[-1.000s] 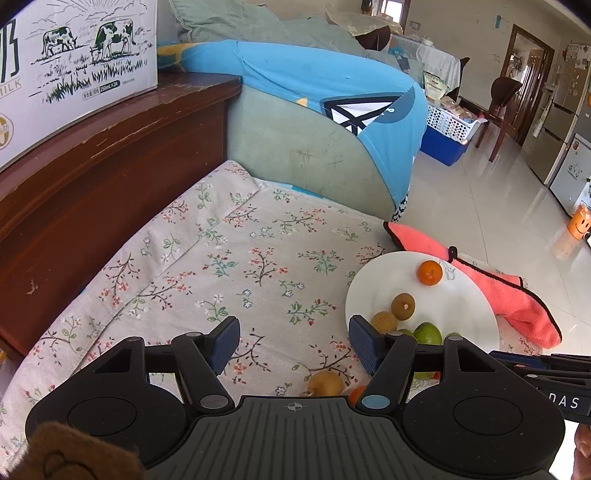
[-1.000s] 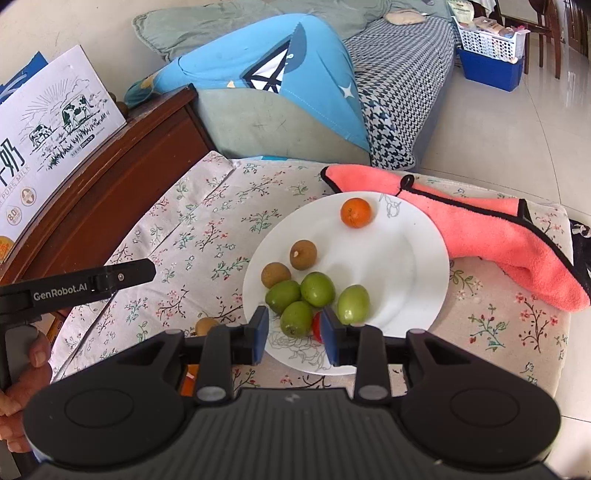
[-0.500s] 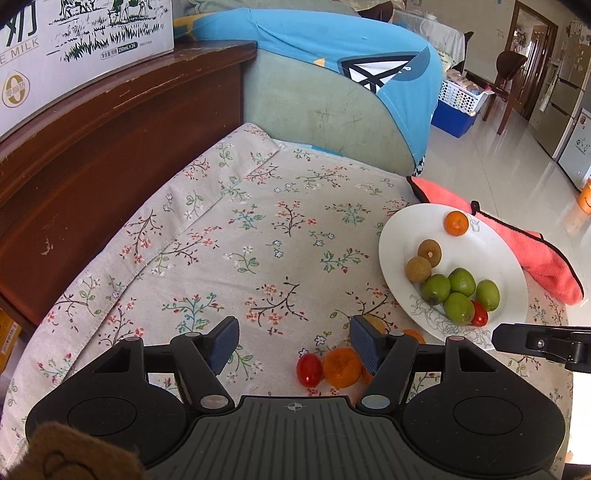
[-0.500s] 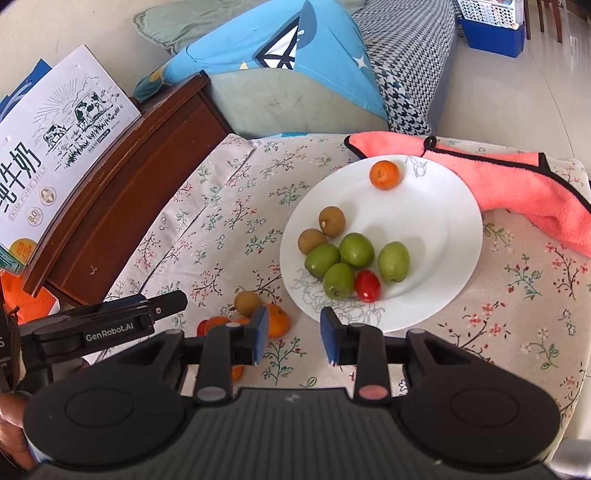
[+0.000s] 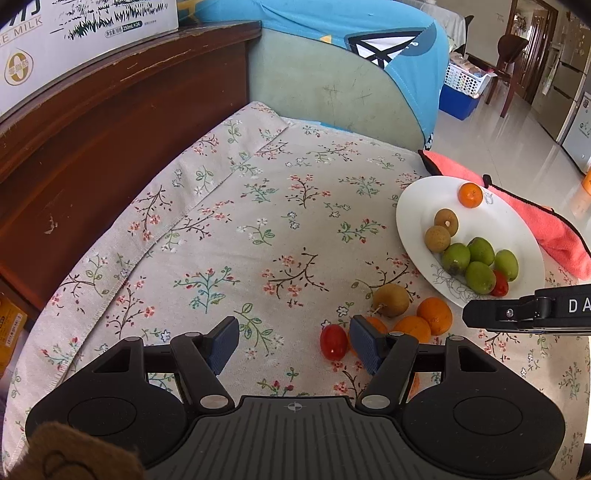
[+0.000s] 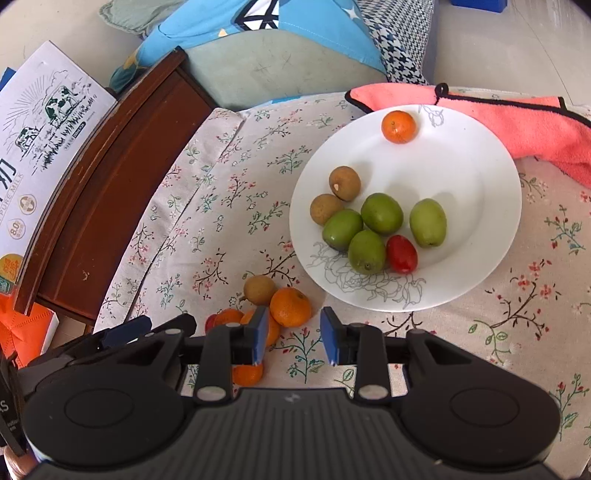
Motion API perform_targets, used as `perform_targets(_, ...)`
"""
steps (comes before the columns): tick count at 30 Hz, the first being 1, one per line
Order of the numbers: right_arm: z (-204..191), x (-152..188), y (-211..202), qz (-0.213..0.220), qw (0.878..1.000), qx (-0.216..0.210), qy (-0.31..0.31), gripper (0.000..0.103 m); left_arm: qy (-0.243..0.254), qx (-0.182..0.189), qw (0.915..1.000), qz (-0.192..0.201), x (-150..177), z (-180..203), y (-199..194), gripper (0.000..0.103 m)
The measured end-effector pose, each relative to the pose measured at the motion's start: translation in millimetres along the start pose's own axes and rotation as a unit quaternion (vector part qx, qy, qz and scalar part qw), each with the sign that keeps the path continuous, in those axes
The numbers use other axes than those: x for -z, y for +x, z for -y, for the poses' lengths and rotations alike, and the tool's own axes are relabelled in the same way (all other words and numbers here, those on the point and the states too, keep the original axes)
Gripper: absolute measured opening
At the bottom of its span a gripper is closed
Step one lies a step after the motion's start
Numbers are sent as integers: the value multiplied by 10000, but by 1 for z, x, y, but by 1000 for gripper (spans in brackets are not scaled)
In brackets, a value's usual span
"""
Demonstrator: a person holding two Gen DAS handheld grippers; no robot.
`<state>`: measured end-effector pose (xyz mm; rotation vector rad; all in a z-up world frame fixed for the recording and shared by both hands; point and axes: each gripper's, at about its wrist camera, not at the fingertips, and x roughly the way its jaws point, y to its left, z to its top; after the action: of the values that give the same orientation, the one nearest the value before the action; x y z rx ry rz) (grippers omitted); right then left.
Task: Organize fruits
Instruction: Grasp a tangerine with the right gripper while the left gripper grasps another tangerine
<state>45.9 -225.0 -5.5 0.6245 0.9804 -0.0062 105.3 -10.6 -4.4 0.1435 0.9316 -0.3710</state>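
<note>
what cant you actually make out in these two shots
- Loose oranges: count unclear; the right claw covers some in the right wrist view, the left claw in the left.
- Milk carton: lettering cut by the frame edge.
- Loose tomato: mostly hidden in the right wrist view.

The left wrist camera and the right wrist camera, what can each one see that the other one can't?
Only the left wrist view shows the left gripper open, the blue bin, the wooden chair and the room behind.

Only the right wrist view shows the right gripper open, the whole pink cloth and the checkered sofa cover.

Both show the white plate holding green fruits, two brown ones, one orange and one red tomato, plus the loose oranges and a brown fruit on the flowered cloth.
</note>
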Motion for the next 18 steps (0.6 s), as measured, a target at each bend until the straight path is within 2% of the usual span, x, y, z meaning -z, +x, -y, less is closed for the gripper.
perform_targets(7, -2, -2, 18, -51, 9997, 137, 188, 35, 213, 77, 9997, -83, 10, 2, 3, 66)
perform_targets(13, -8, -2, 31, -57, 9993, 301, 228, 36, 746, 49, 9972, 55, 18, 14, 1, 66)
perform_targets(18, -9, -5, 36, 33, 9989, 362, 298, 36, 798, 210, 9966, 88, 20, 15, 4, 66)
